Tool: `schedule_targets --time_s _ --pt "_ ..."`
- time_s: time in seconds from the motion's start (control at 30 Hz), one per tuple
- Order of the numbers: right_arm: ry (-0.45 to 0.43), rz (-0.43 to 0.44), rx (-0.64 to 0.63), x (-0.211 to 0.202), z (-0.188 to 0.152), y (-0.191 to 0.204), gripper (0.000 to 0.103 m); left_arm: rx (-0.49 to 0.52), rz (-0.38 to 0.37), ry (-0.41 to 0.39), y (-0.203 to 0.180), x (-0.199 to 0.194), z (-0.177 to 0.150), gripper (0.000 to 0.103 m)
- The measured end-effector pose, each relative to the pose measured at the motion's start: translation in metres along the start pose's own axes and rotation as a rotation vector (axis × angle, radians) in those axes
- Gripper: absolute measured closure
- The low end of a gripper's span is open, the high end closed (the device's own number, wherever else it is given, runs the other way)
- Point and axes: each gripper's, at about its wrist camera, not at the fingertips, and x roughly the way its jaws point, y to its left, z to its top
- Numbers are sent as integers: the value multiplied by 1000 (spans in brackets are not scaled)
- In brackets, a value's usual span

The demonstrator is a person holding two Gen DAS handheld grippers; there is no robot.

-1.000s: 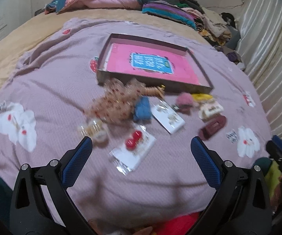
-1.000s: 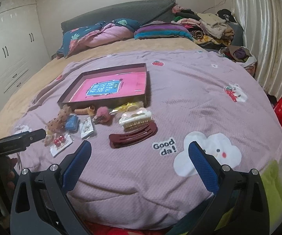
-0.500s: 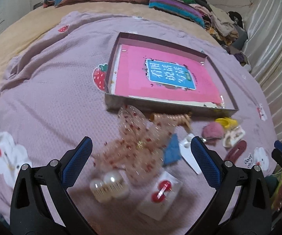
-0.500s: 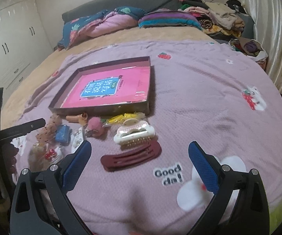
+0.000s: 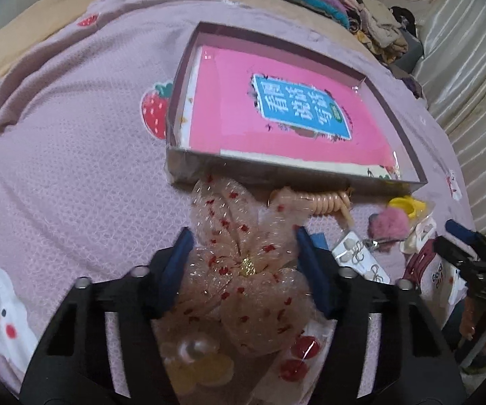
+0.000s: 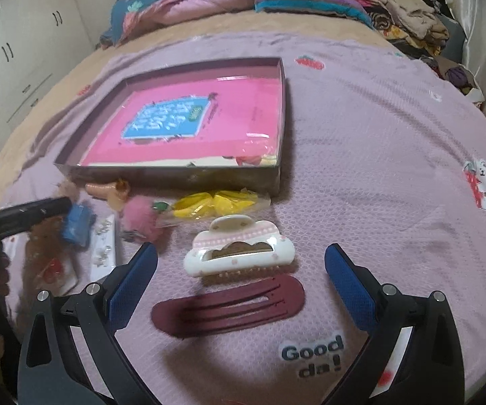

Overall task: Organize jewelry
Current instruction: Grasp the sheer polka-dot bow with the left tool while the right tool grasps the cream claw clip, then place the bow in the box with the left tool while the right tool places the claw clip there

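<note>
A shallow box [image 5: 296, 165] with a pink bottom lies on the bed; it also shows in the right wrist view [image 6: 175, 172]. My left gripper [image 5: 244, 256] has its blue pads on both sides of a peach mesh bow [image 5: 243, 253] with red dots, closing on it. My right gripper [image 6: 241, 270] is open over a white and pink claw clip [image 6: 239, 248] and a maroon hair clip [image 6: 229, 307]. A pink pompom [image 6: 141, 217], a yellow clip [image 6: 216, 202], a blue clip [image 6: 77, 224] and earring cards [image 6: 103, 256] lie in front of the box.
A purple blanket [image 6: 377, 155] with strawberry prints covers the bed. Pillows and folded clothes [image 6: 310, 0] are piled at the far end. A curtain [image 5: 472, 67] hangs on the right. A peach coil hair tie [image 5: 320, 202] lies against the box wall.
My left gripper has moved forward and down onto the mesh bow and its jaws have narrowed around it. My right gripper has moved forward toward the claw clip and maroon clip.
</note>
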Motion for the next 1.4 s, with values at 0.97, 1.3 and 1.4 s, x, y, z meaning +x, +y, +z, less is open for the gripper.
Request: schedule_targets --time_s 0.97,1.3,1.4 --pt "-166 85 92 -53 5 -25 30 -31 -6 -185 16 -76 29 95" --pt "-249 68 74 -70 44 -29 30 12 -5 -228 -9 -64 73 95" --pt "-266 56 59 -67 58 -26 30 18 -11 -215 -15 -51 81 95"
